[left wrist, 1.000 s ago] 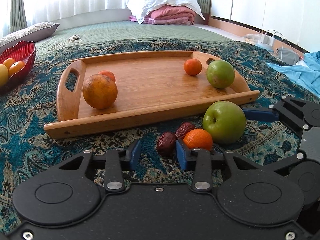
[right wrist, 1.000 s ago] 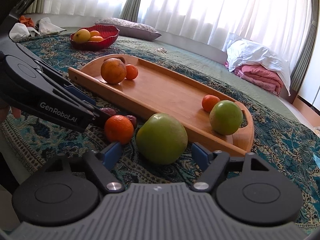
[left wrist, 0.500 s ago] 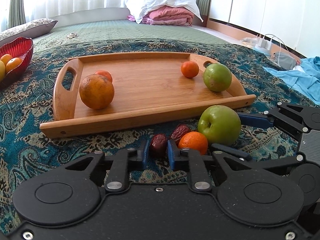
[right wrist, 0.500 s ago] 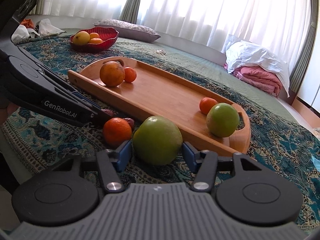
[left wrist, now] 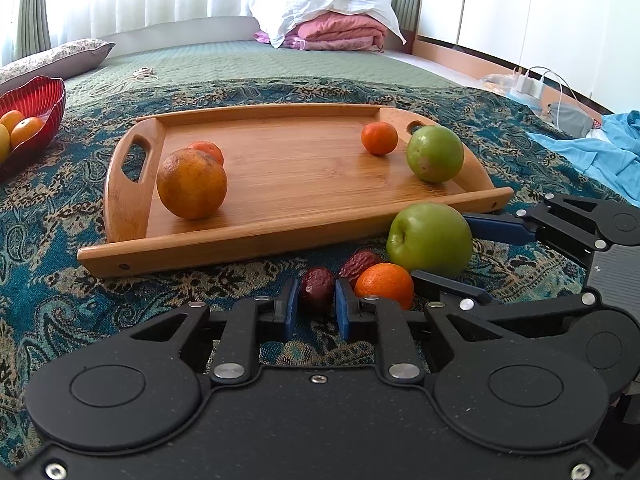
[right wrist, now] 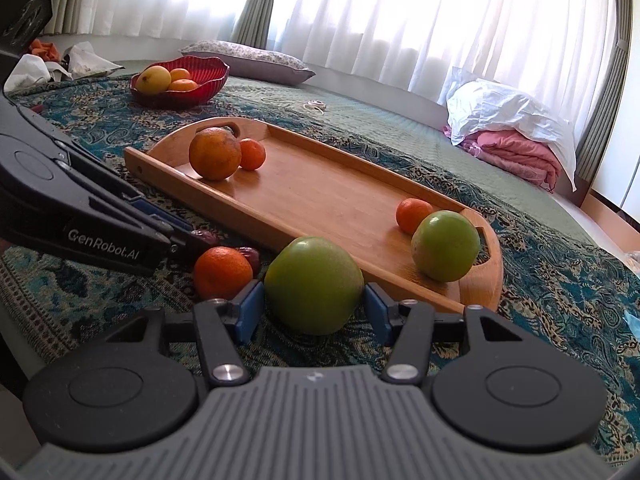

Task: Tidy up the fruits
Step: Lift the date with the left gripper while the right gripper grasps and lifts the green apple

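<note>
1. At the far left of the bed, your red bowl (left wrist: 38,98) sits on the patterned bedspread (left wrist: 52,216) and holds a yellow fruit and small oranges.
2. Right of the bowl lies the wooden tray (left wrist: 280,224), its long side toward you. At its left end, by the handle cutout, a large orange (left wrist: 192,189) rests touching a smaller mandarin (left wrist: 207,151) behind it.
3. At the tray's right end a second mandarin (left wrist: 379,138) sits just beside a green apple (left wrist: 435,153), near the right handle.
4. On the bedspread, just outside the tray's near edge, your left tool (left wrist: 316,306) is closed on a dark red jujube (left wrist: 317,285); both blue pads press its sides, and it looks to be resting on the cloth.
5. Just right of it, a second jujube (left wrist: 360,261) lies against a loose mandarin (left wrist: 384,285), which touches the outer side of the left tool's right finger.
6. Further right, your right tool (right wrist: 314,312) grips the second green apple (right wrist: 314,284), one blue pad against each flank. This apple sits on the bedspread close to the tray's near edge, next to the loose mandarin.
7. Beyond the right edge of the bedspread lies a light blue cloth (left wrist: 600,152).
</note>
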`<action>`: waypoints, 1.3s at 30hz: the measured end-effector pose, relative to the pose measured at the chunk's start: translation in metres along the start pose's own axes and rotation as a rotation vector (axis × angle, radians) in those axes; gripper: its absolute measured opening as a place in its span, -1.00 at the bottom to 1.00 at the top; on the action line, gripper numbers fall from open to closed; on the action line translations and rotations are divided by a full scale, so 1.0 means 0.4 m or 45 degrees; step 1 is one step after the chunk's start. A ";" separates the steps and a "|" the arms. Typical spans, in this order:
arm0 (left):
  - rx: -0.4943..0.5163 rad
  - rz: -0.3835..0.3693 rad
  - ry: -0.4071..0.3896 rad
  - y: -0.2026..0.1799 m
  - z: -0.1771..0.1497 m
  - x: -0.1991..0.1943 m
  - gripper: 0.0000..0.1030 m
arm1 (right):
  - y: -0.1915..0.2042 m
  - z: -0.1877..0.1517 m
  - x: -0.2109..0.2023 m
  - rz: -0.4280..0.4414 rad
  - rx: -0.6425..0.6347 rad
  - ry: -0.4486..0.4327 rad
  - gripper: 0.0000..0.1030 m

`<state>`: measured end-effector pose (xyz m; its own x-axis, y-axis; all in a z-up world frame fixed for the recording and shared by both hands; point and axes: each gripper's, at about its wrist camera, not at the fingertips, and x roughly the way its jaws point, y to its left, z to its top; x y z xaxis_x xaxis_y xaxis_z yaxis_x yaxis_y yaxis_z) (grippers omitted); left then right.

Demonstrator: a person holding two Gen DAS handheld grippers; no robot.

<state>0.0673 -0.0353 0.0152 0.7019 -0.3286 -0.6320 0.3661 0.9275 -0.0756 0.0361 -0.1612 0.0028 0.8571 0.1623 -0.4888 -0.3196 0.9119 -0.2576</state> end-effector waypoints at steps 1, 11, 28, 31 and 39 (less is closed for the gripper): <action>-0.002 0.000 -0.001 0.001 0.000 0.001 -0.64 | 0.000 0.002 0.004 -0.002 0.002 0.000 0.31; 0.004 0.002 -0.002 -0.001 -0.002 0.014 -0.64 | 0.001 0.000 0.031 -0.011 0.015 0.015 0.31; 0.063 0.035 -0.140 -0.010 0.055 -0.031 -0.66 | -0.027 0.026 0.001 0.001 0.138 -0.066 0.17; 0.044 0.049 -0.156 0.001 0.080 -0.036 -0.66 | -0.040 0.045 -0.011 0.002 0.169 -0.098 0.17; 0.004 0.088 -0.200 0.038 0.169 -0.037 -0.66 | -0.100 0.100 -0.013 -0.038 0.254 -0.148 0.17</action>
<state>0.1039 -0.0283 0.0756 0.8125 -0.2877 -0.5070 0.3149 0.9485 -0.0336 0.0606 -0.1836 0.0492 0.9093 0.1661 -0.3815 -0.2172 0.9715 -0.0947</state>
